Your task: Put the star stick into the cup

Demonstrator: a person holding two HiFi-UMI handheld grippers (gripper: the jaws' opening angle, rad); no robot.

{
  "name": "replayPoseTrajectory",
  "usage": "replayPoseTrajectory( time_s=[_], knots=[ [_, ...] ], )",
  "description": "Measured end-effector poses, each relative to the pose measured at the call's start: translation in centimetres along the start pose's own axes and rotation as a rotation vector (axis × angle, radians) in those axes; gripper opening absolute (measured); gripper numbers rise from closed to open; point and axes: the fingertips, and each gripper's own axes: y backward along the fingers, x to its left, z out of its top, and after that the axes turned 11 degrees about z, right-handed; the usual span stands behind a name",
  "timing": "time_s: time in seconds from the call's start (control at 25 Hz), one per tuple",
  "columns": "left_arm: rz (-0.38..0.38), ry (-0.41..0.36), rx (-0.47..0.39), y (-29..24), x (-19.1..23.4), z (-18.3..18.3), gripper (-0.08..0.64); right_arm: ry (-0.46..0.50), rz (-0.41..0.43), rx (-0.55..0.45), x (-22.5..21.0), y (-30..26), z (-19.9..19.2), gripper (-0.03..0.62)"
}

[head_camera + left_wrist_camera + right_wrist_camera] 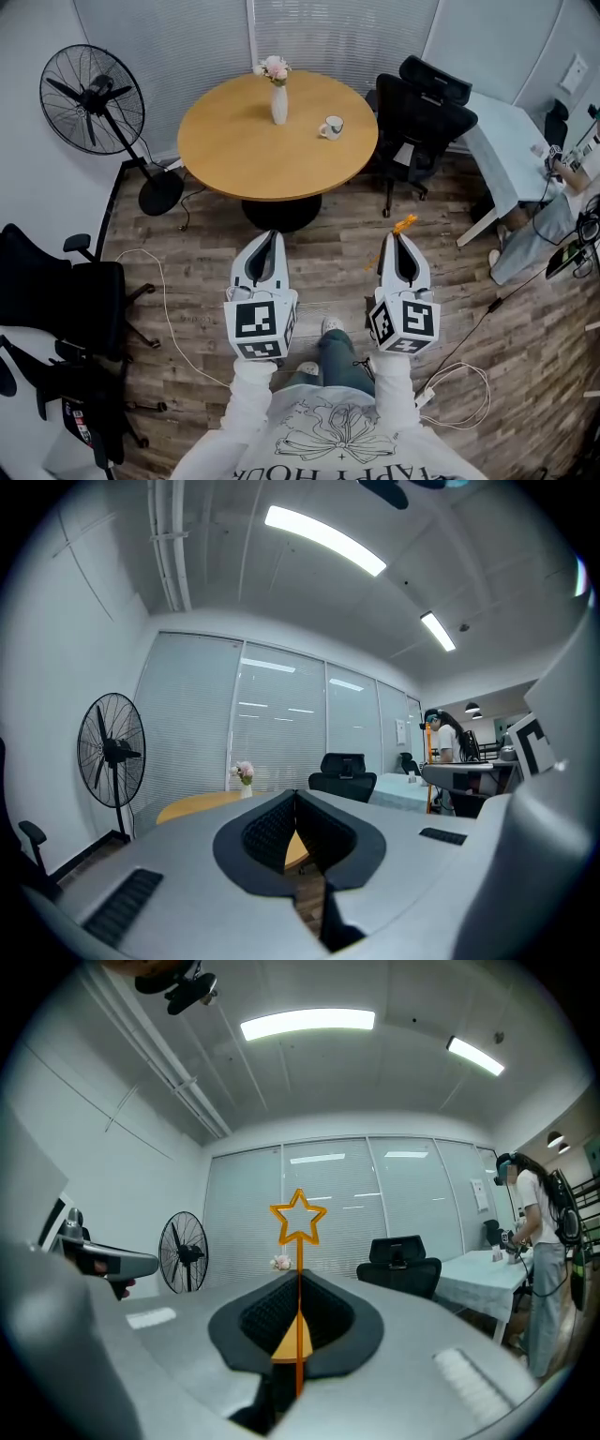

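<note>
While standing short of the bench (244, 141), over wood floor:
right tool (300, 1274): pinching star stick (300, 1254), star above tips
left tool (296, 794): pressed together, empty
cup (331, 127): on bench, head view only
star outline: clear only in right gripper view

You wore a white long-sleeved top (328, 441) with a black line-drawn flower and lettering on the chest; its sleeves (246, 398) were plain white. Jeans (339, 361) were blue-grey, shoes (330, 324) white. The left gripper (271, 236) and right gripper (399, 238) had pale grey shells tapering to a point, with black ribbed lining inside. Each carried a cube (261, 328) of black-and-white square markers.
</note>
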Motion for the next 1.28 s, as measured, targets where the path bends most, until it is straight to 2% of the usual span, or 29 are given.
replayPoseTrajectory(
  time_s=[0.36,1.12,1.28],
  knots=[
    [0.030,-0.006,0.001,-5.8,-0.7,-0.2,0.006,0.004,0.027,-0.004,-3.6,-5.5,-0.6,0.014],
    [0.122,-0.005,-0.026,-25.9,-4.6,3.3,0.007,-0.001,0.143,-0.031,-15.8,-24.3,0.7,0.014],
    [0.132,-0.005,-0.014,-28.8,-5.2,2.9,0.006,-0.009,0.154,-0.023,-17.5,-27.0,0.0,0.014]
  ],
)
